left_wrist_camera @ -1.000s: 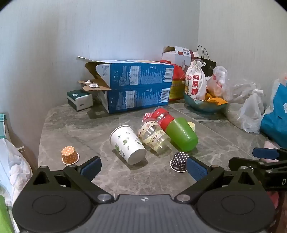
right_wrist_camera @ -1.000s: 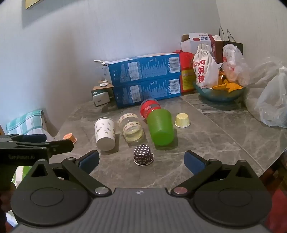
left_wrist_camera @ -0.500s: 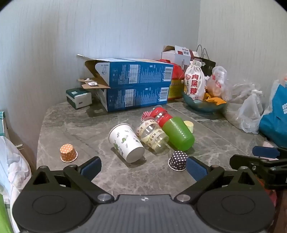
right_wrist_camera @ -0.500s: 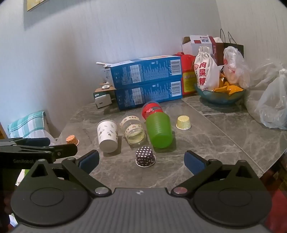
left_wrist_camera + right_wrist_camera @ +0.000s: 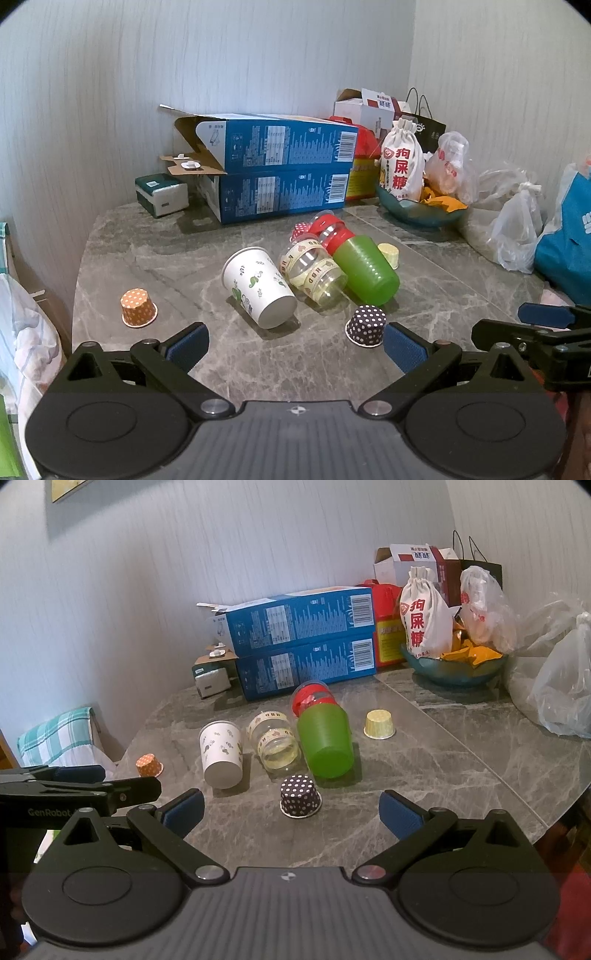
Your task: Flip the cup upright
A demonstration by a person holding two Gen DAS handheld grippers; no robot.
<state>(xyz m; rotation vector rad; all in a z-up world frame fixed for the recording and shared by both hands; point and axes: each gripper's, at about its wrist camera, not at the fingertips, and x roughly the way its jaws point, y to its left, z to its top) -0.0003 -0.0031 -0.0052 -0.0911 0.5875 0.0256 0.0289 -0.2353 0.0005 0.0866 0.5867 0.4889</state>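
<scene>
Several cups lie on their sides mid-table: a white paper cup with green print (image 5: 258,286) (image 5: 221,753), a clear cup with taped bands (image 5: 314,275) (image 5: 274,742), a green cup (image 5: 365,269) (image 5: 325,744) and a red-lidded clear cup (image 5: 327,227) (image 5: 312,698) behind it. Small liners stand upside down: dotted dark one (image 5: 365,326) (image 5: 300,796), orange one (image 5: 137,307) (image 5: 149,765), yellow one (image 5: 389,254) (image 5: 379,723). My left gripper (image 5: 293,345) is open and empty, short of the white cup. My right gripper (image 5: 291,812) is open and empty, short of the dotted liner.
Two stacked blue boxes (image 5: 280,173) (image 5: 303,642) stand at the back by the wall, with a small green-white box (image 5: 162,194). A bowl (image 5: 454,670) with a cloth pouch and plastic bags (image 5: 561,686) fills the back right. The table edge (image 5: 554,812) curves at right.
Both grippers have drawn back slightly from the cups, which look a little farther and higher in view. No cup has moved. Both grippers stay open.
</scene>
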